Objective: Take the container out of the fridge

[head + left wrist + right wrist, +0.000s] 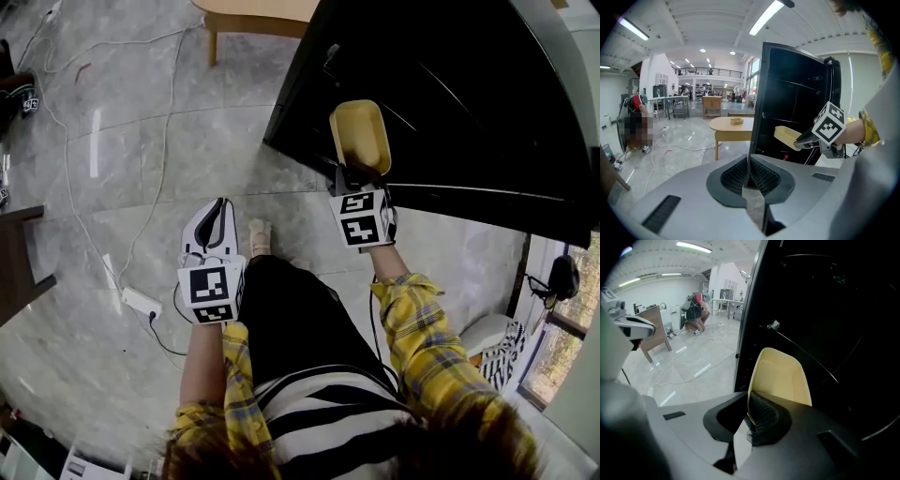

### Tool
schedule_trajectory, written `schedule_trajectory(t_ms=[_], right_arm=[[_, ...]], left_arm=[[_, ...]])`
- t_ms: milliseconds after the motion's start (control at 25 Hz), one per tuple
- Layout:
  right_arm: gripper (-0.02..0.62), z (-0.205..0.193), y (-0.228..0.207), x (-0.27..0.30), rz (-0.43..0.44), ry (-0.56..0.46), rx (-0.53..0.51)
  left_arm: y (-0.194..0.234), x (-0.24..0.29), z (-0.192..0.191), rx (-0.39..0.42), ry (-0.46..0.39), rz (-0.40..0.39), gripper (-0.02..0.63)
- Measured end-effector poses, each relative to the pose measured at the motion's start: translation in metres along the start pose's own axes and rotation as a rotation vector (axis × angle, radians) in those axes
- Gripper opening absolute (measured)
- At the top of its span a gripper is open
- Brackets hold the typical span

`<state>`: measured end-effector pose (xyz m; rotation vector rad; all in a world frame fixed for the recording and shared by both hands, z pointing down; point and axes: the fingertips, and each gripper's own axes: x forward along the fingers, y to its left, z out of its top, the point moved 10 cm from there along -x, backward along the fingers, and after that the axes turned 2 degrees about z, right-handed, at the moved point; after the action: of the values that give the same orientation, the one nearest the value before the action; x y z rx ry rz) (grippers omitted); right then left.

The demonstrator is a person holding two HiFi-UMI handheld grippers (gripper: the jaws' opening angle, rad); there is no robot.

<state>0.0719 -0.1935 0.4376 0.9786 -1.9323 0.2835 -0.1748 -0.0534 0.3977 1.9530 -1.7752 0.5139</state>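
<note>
Head view: right gripper (pixel 356 174) clamped on near rim of pale yellow container (pixel 359 131), held just in front of black fridge (pixel 450 94) | left gripper (pixel 221 211) jaws together, empty | marker cubes (pixel 364 217) show black-and-white squares.

The container (pixel 359 134) is a pale yellow, shallow tray with rounded corners and nothing in it. It hangs in the air, its near short rim pinched in the right claw (pixel 359 174) and its open side facing up, at about 1 o'clock in the head view. Its far end reaches toward 12 o'clock over the edge of the fridge (pixel 450 103), a tall black cabinet with a dark inside crossed by thin shelf lines, filling the view from 12 to 3 o'clock.
</note>
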Motion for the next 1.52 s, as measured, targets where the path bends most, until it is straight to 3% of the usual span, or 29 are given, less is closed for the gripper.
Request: schedule_trajectory(t_ms=[480,920,1520], right_arm=[[0.041,-0.009,0.018,-0.061,0.080,-0.049,0.018],[0.041,-0.020,0.039,-0.109,0.140,-0.073,0.006],[0.041,-0.028,0.033,-0.147,0.161,-0.112,-0.021]], left_arm=[[0.009,-0.023,0.028,-0.042,-0.024,0.059,0.029],[0.016,-0.048,0.044,-0.065,-0.039,0.063,0.029],[-0.007,-0.073,0.065,-0.026,-0.067,0.052,0.029]])
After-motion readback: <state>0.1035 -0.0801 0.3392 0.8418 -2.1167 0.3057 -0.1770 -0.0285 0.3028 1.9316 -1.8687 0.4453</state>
